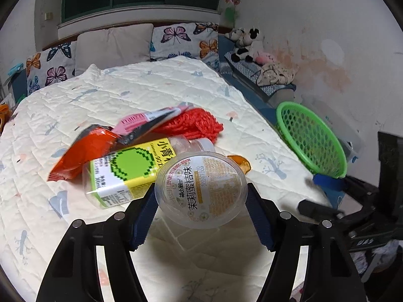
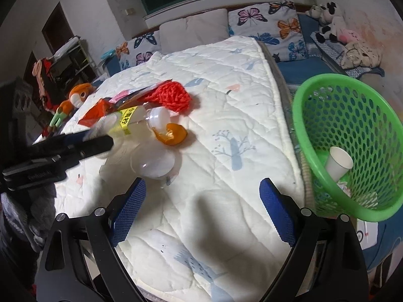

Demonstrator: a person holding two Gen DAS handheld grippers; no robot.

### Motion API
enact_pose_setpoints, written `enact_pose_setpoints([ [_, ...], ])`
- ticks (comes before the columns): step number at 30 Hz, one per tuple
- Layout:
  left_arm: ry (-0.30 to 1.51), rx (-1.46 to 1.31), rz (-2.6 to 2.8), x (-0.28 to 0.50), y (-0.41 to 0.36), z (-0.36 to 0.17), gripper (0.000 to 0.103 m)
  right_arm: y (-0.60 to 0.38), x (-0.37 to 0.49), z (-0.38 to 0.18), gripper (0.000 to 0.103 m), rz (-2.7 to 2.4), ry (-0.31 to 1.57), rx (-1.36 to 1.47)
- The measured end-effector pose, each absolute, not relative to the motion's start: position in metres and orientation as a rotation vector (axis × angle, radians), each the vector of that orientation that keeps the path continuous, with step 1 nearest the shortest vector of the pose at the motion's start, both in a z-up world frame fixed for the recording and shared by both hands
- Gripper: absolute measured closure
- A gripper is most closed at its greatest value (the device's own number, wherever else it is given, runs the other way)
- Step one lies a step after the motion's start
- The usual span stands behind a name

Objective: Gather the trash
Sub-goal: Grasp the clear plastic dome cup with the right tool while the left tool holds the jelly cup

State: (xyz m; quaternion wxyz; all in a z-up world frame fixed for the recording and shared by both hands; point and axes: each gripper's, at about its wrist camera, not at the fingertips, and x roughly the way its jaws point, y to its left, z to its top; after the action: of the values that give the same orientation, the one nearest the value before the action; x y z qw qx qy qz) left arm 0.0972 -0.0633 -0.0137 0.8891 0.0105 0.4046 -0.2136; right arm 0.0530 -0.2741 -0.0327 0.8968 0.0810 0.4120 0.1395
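Orange-red snack wrapper (image 1: 83,151) lies at the left of the trash pile on the quilted bed (image 1: 151,88), overlapping a clear bottle with a yellow-green label (image 1: 126,173). Behind them sit a pink packet (image 1: 136,120) and a red mesh bag (image 1: 194,123). The left gripper (image 1: 201,196) has its blue fingers (image 1: 144,214) closed against both sides of a clear jelly cup (image 1: 201,191), holding it just above the quilt. An orange peel (image 2: 172,133) rests just right of the pile. The right gripper (image 2: 201,206) hovers over bare quilt, fingers spread wide and holding nothing. Off the bed's right edge stands a green basket (image 2: 302,105) containing a white paper cup (image 2: 338,163)
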Motion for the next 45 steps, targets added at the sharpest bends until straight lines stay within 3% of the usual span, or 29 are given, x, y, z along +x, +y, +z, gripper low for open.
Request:
enact_pose_setpoints([
  [18,0.810,-0.058,-0.371,0.092,-0.020,0.003,0.037,-0.218,0.077,-0.042,0.013,0.388,0.876,0.073],
  [39,0.820,-0.079,-0.365,0.093,-0.010,0.000,0.037,-0.195,0.096,-0.063,0.040,0.372,0.907,-0.017],
  [45,0.825,-0.077,-0.374,0.094,-0.015,-0.001,0.037,-0.197,0.095,-0.062,0.041,0.374,0.900,-0.010],
])
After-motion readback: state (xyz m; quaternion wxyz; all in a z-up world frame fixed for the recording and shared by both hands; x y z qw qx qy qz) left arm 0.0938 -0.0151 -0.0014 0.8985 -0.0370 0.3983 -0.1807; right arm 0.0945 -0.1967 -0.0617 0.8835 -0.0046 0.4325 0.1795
